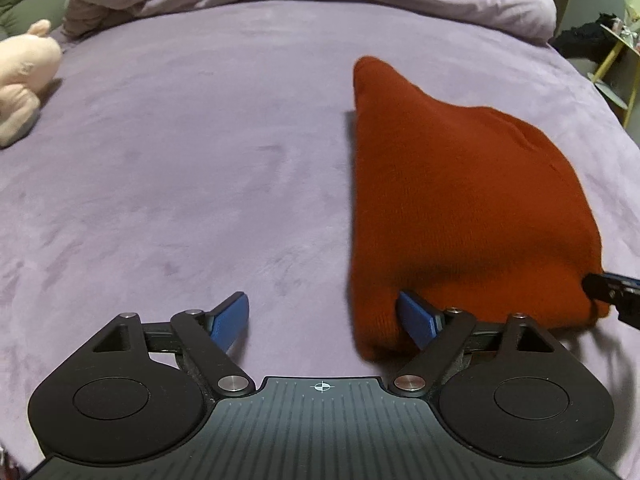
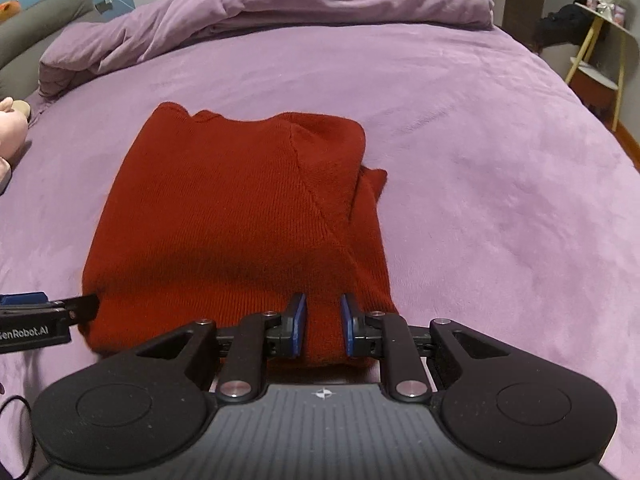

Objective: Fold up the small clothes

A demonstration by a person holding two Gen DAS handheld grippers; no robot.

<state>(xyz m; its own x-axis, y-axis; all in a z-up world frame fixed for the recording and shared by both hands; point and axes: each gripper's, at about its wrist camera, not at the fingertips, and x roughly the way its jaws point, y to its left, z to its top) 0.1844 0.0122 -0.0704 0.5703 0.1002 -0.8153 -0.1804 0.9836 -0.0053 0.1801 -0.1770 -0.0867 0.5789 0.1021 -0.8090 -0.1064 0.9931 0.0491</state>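
A red knit sweater [image 2: 224, 216] lies folded into a thick rectangle on the purple bed cover [image 2: 480, 184]. My right gripper [image 2: 323, 304] hangs over its near edge, right of the middle. The blue pads [image 2: 298, 320] stand a narrow gap apart with red knit showing between them, and I see no pinch. My left gripper [image 1: 322, 300] is open wide at the near left corner of the sweater [image 1: 460, 200]. Its right fingertip [image 1: 412, 312] touches the fabric's edge and its left one rests over bare cover. Each gripper's tip shows in the other's view, the right gripper [image 1: 612, 292] and the left gripper [image 2: 60, 308].
A bunched purple duvet [image 2: 280, 4] lies across the far end of the bed. A pink plush toy [image 1: 24, 76] sits at the left edge. Beyond the bed on the right stands a yellow-legged side table [image 2: 600, 60] with dark things on it.
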